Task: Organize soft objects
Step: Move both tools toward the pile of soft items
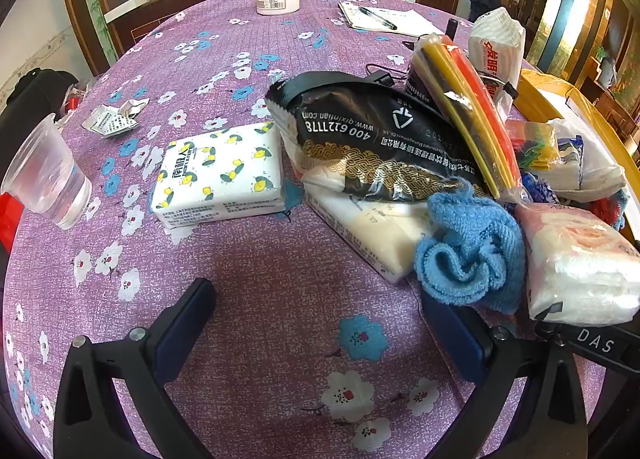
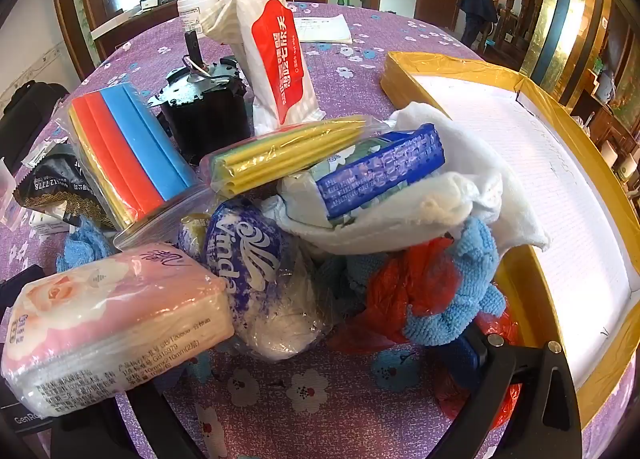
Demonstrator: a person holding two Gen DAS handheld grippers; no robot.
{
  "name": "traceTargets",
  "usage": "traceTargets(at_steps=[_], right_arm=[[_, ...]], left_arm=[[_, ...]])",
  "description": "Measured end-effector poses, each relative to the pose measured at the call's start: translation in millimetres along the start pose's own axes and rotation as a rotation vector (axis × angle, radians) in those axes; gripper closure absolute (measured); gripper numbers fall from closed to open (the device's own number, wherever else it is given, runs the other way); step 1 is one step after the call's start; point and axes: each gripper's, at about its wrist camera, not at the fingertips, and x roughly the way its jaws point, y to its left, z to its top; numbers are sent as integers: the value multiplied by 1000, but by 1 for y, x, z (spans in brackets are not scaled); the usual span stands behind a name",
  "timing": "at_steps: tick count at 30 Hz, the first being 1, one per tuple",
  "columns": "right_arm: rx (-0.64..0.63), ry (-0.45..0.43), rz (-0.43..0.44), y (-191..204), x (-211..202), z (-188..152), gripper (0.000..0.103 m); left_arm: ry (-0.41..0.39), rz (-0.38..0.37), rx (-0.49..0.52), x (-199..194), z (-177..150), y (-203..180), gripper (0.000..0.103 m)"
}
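While both grippers' fingers gape empty, the right gripper (image 2: 304, 391) nudging the pink tissue pack (image 2: 116, 323) lower left could topple the heap.

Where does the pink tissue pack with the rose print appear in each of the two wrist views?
Left wrist view: the pink tissue pack lies at the far right edge, right of the blue towel.
Right wrist view: it fills the lower left, close to the camera, over the left finger of the right claw.
Shared landmark: the black snack packet, behind and left of the pack in both.
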Motion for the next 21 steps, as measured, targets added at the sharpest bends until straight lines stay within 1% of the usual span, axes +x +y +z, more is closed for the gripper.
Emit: traceTargets(at_steps=[13,16,21], right_arm=[[-1,0,-1,0,0,0,1],[-6,1,2,0,0,0,1],[-98,29,71,-7,-1,1,1]], left_arm=[[0,0,-1,0,0,0,0],[-1,19,-28,3,0,-4,0],[-5,27,-41,-1,-1,-10,0]])
